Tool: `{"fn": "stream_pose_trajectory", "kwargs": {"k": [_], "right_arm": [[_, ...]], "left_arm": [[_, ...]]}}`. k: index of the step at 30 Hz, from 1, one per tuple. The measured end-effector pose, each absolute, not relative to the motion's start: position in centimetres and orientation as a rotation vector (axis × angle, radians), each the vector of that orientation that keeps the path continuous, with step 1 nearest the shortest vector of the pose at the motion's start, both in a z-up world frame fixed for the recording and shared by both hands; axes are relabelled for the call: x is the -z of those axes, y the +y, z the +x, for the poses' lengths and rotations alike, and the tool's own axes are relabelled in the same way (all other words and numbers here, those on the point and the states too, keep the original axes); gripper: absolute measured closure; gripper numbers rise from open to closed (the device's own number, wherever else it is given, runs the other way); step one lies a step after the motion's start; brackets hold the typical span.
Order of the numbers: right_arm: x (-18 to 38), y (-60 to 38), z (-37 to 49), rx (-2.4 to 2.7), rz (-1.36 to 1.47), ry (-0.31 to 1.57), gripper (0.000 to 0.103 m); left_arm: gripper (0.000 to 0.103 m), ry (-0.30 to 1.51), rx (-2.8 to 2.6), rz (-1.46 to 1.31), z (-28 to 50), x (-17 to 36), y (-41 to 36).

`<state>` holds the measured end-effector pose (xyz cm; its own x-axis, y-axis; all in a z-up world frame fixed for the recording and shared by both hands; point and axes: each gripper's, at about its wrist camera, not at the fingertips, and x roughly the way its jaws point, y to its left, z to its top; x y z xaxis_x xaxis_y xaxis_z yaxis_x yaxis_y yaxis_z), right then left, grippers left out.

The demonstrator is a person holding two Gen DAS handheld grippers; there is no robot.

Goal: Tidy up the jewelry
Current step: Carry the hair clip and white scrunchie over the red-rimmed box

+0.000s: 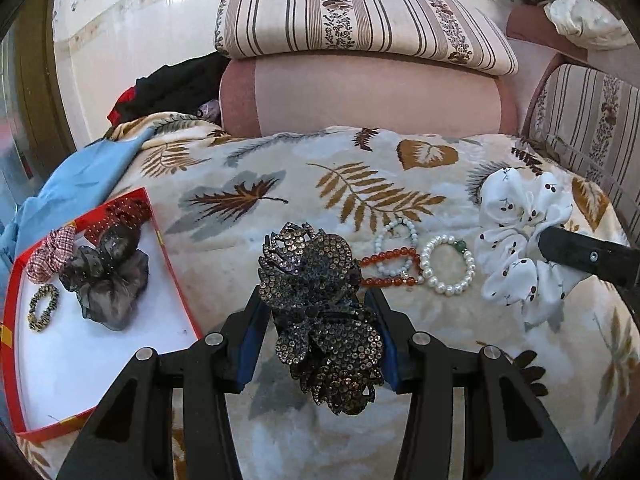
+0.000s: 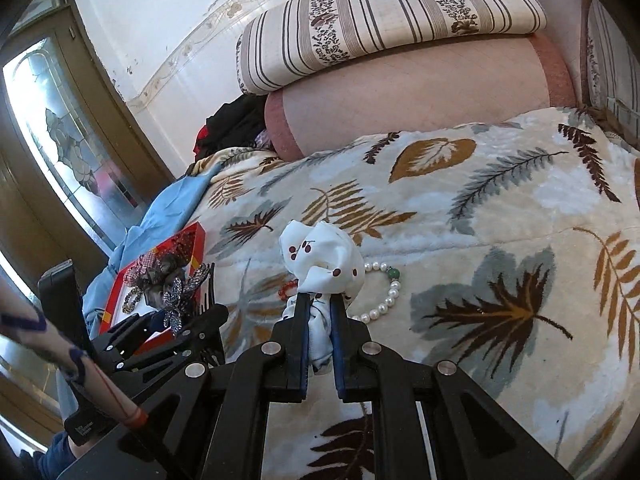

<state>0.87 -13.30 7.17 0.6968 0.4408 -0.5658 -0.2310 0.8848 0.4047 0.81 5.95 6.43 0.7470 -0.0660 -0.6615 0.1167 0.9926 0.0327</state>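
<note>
My left gripper (image 1: 316, 300) is shut on a dark rhinestone flower hair clip (image 1: 320, 312), held above the leaf-patterned blanket (image 1: 280, 200). To its left lies the red box (image 1: 158, 240) with a white floor; inside are a red dotted scrunchie (image 1: 128, 212), a plaid scrunchie (image 1: 52, 254), a grey sheer scrunchie (image 1: 108, 280) and a small beaded bracelet (image 1: 43, 306). My right gripper (image 2: 320, 300) is shut on a white scrunchie (image 2: 324, 260) with dark red dots, lifted off the blanket. A pearl bracelet (image 1: 448, 266), an orange bead bracelet (image 1: 390, 268) and a white bead bracelet (image 1: 394, 244) lie between.
Striped cushions (image 1: 360, 20) and a pink bolster (image 1: 368, 96) close off the far side. Blue cloth (image 1: 80, 184) and dark clothes (image 1: 176, 84) lie at the left. In the right wrist view a glass door (image 2: 68, 152) stands at the left, and a patterned sleeve (image 2: 60, 348) is near the left gripper.
</note>
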Motion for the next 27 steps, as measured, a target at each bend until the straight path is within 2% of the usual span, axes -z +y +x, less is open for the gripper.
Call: {"fn": "stream_pose_trajectory", "kwargs": {"k": [27], "right_arm": [[-7.02, -12.68, 0.89, -0.4, 0.296, 0.707, 0.093]], "left_arm": [[0.055, 0.69, 0.045, 0.089, 0.13, -7.35, 6.45]]}}
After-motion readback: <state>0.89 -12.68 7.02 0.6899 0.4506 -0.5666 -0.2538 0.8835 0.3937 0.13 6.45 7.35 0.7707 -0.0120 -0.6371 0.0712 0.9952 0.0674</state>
